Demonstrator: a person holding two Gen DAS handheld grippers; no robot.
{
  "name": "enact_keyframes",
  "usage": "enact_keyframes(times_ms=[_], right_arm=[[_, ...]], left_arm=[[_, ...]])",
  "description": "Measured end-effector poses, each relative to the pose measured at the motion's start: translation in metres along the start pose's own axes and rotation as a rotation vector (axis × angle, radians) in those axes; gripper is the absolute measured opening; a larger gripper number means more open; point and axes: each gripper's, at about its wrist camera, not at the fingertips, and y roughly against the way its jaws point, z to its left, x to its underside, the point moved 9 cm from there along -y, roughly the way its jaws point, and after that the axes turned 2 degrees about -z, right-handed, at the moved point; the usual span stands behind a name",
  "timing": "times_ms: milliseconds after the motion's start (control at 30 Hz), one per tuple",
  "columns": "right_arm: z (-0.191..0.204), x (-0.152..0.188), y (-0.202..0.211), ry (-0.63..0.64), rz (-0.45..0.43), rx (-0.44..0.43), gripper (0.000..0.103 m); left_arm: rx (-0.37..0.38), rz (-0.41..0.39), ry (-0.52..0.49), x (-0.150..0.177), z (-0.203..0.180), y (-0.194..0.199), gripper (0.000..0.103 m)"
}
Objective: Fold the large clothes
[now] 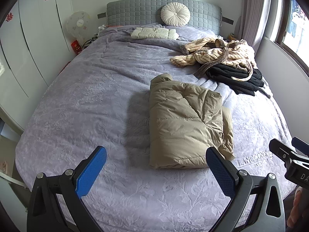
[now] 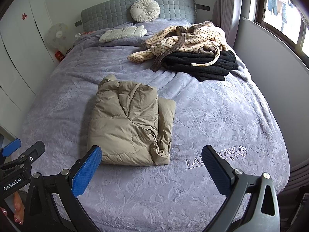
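One bed, covered by one lilac embossed blanket. One tan puffer jacket, folded into a thick rectangle, lying near the middle of the bed, closer to the foot edge than the headboard. Toward the head-end right corner, one striped cream robe heaped loosely, partly over one folded black garment. Against the headboard, one round white cushion; just below it, one small folded white item. Two grippers, both above the foot edge: left gripper with jaws spread wide, holding nothing; right gripper likewise spread wide and empty. Neither touching the jacket.
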Motion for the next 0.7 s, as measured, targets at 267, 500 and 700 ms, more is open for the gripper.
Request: enact_keyframes(times_ms=[267, 500, 700], right_arm=[[0.0004, 0.0000, 0.0001, -0.001, 0.001, 0.000, 0.103], [0.0012, -0.0001, 0.0002, -0.002, 0.003, 0.000, 0.103], [0.0014, -0.0002, -0.0005, -0.001, 0.003, 0.001, 0.103]], left_arm=[[0.000, 0.001, 0.000, 0.0001, -0.0001, -0.0001, 0.103], [0.000, 0.001, 0.000, 0.0004, 0.0002, -0.0005, 0.103], [0.000, 0.002, 0.000, 0.0001, -0.0007, -0.0009, 0.103]])
